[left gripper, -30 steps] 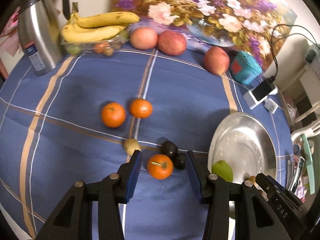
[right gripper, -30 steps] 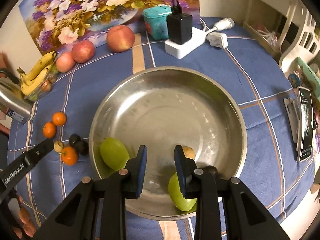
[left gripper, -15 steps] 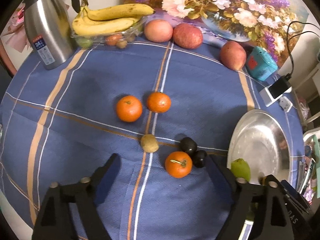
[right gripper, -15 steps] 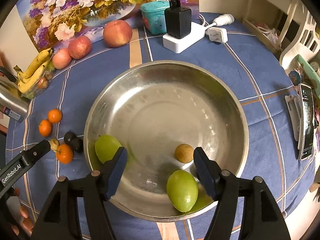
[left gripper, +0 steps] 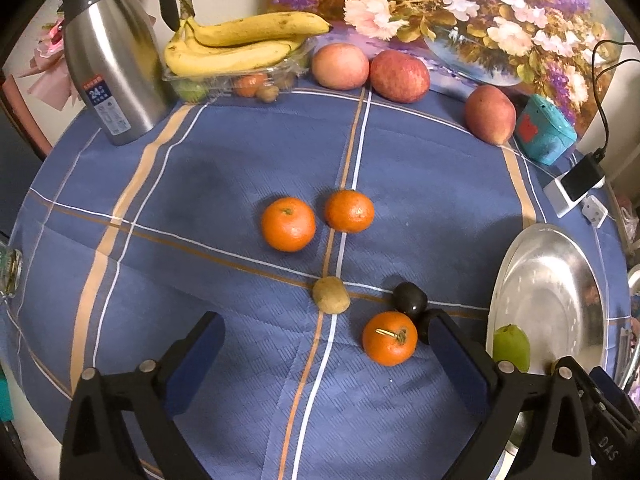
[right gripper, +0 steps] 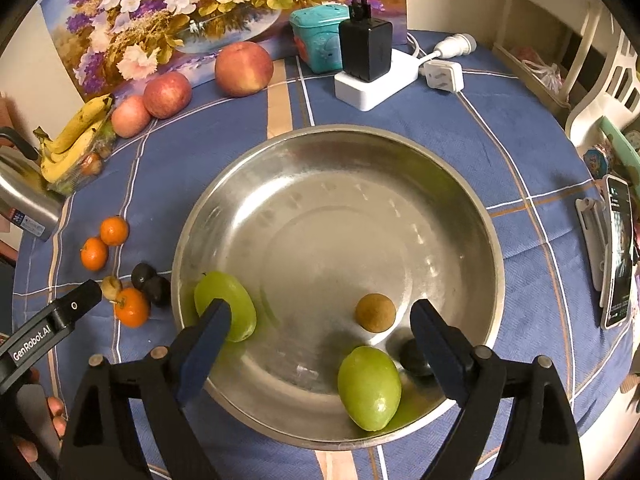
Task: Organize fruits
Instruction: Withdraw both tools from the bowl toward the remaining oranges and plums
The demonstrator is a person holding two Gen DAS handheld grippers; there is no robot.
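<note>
A blue tablecloth point(left gripper: 224, 184) with tan and white stripes carries orange tangerines point(left gripper: 288, 223); the silver bowl point(right gripper: 460, 200) holds pale green fruits point(right gripper: 369, 387) and a brown one point(right gripper: 375, 313).

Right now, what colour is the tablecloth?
Blue tablecloth with white and tan stripes; left wrist view shows it best.

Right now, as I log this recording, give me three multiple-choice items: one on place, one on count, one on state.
1. The green fruits lie: A in the steel bowl; B beside the kettle; C on the bananas.
2. Oranges on the cloth: A two; B three; C five.
3. The black charger is: A loose on the cloth; B in the bowl; C plugged into the white strip.
Answers: A, both rest inside the rim; B, a pair plus one by the dark fruits; C, it stands on the strip.
</note>
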